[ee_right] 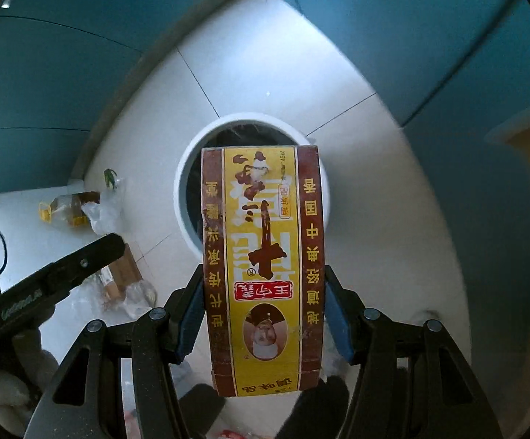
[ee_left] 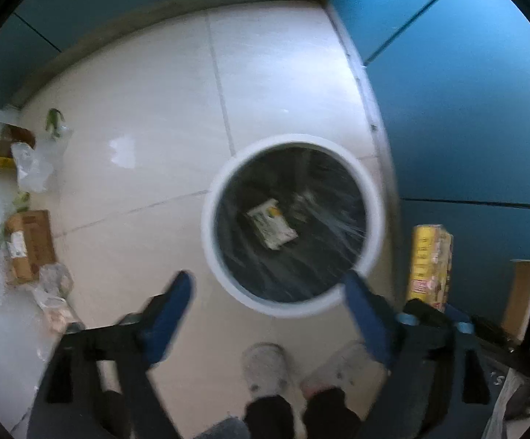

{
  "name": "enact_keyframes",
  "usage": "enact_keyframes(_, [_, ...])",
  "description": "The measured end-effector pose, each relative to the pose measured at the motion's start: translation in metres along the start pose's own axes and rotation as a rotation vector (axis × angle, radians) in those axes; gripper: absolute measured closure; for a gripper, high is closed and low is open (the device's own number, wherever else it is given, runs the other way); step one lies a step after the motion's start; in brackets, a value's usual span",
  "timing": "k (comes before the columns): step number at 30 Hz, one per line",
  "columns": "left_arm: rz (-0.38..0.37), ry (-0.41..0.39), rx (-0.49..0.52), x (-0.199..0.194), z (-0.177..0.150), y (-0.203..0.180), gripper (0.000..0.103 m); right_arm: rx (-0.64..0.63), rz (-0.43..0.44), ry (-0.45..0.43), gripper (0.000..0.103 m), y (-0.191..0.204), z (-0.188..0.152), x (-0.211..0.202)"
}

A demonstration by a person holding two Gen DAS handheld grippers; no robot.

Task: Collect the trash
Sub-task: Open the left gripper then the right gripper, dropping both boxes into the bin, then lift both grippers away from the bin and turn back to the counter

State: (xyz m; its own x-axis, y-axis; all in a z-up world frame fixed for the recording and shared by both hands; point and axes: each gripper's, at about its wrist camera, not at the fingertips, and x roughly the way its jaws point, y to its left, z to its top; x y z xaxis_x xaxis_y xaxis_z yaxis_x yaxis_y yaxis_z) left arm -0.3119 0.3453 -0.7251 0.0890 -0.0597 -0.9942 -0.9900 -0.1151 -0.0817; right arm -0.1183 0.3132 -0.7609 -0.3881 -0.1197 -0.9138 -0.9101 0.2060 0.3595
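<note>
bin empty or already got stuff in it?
Not empty. In the left wrist view the white-rimmed bin holds a pale printed packet on its dark liner. Blur hides whether more is inside.

The box [ee_right: 263,270] at frame centre is yellow with dark brown side bands, yellow and brown characters and a red stamp. The bin [ee_left: 373,197] has a white rim and black liner. Floor tiles [ee_left: 148,84] are white; walls [ee_left: 466,117] teal. Gripper pads [ee_left: 171,311] are blue.
</note>
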Motion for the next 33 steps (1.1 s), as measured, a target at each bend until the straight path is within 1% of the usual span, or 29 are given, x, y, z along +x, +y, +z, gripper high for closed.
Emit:
enact_keyframes(2, [0.040, -0.016, -0.009, 0.002, -0.005, 0.008, 0.004, -0.010, 0.006, 0.031, 0.025, -0.001, 0.007, 0.024])
enact_keyframes(3, [0.057, -0.024, -0.016, 0.000, -0.010, 0.013, 0.004, -0.019, -0.009, 0.033, 0.013, 0.000, 0.008, 0.031])
enact_keyframes(4, [0.068, -0.030, -0.023, -0.002, -0.013, 0.016, 0.004, -0.031, -0.013, 0.027, 0.009, 0.001, 0.008, 0.033])
enact_keyframes(6, [0.090, -0.049, -0.029, -0.013, -0.025, 0.021, 0.004, -0.062, -0.047, 0.004, 0.006, 0.002, 0.008, 0.033])
enact_keyframes(7, [0.103, -0.056, -0.029, -0.016, -0.028, 0.022, 0.004, -0.071, -0.056, -0.010, 0.002, 0.003, 0.007, 0.029])
enact_keyframes(8, [0.120, -0.069, -0.027, -0.024, -0.033, 0.021, 0.004, -0.080, -0.065, -0.019, 0.001, 0.002, 0.007, 0.027])
enact_keyframes(11, [0.173, -0.109, -0.012, -0.053, -0.047, 0.017, 0.004, -0.119, -0.158, -0.064, 0.001, 0.013, 0.000, 0.010])
enact_keyframes(12, [0.185, -0.124, -0.009, -0.066, -0.053, 0.015, 0.004, -0.134, -0.196, -0.081, 0.001, 0.017, -0.006, 0.002])
enact_keyframes(14, [0.198, -0.145, 0.002, -0.088, -0.060, 0.010, 0.004, -0.146, -0.239, -0.098, 0.001, 0.020, -0.014, -0.018])
enact_keyframes(16, [0.211, -0.170, 0.010, -0.112, -0.070, 0.005, 0.004, -0.151, -0.262, -0.118, 0.001, 0.023, -0.024, -0.041])
enact_keyframes(20, [0.210, -0.210, 0.018, -0.165, -0.087, -0.001, 0.004, -0.170, -0.282, -0.154, 0.001, 0.039, -0.043, -0.087])
enact_keyframes(21, [0.209, -0.223, 0.018, -0.183, -0.094, -0.003, 0.004, -0.180, -0.281, -0.163, 0.001, 0.045, -0.050, -0.101])
enact_keyframes(25, [0.202, -0.254, 0.015, -0.232, -0.116, -0.007, 0.004, -0.216, -0.277, -0.200, 0.001, 0.069, -0.077, -0.160])
enact_keyframes(28, [0.190, -0.272, 0.014, -0.264, -0.133, -0.008, 0.004, -0.256, -0.275, -0.246, 0.001, 0.086, -0.099, -0.204])
enact_keyframes(33, [0.167, -0.306, 0.018, -0.319, -0.167, -0.015, 0.004, -0.305, -0.262, -0.294, 0.001, 0.110, -0.136, -0.270])
